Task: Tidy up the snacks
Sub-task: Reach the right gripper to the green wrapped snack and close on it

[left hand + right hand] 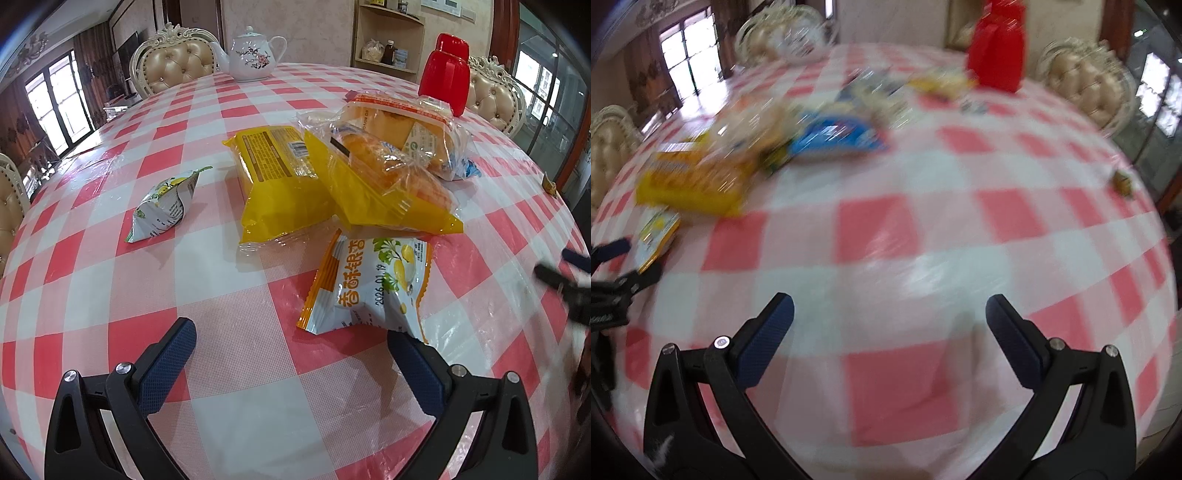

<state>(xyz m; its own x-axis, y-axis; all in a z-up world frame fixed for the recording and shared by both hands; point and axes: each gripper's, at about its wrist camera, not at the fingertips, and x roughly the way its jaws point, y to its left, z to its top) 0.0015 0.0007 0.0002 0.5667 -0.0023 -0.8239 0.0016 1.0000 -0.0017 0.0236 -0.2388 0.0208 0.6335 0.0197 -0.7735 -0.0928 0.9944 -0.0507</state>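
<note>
A red-checked table [110, 314] is seen; a white-and-orange snack packet [369, 288] lies ahead-right of the left gripper [291, 354], long axis pointing away, touching the yellow packs [280, 184]. Both grippers are spread, empty; the right gripper [890, 325] is farther.

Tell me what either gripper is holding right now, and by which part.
Nothing is held. The left gripper and right gripper are both open over the checkered tablecloth, gripping no snack.
</note>
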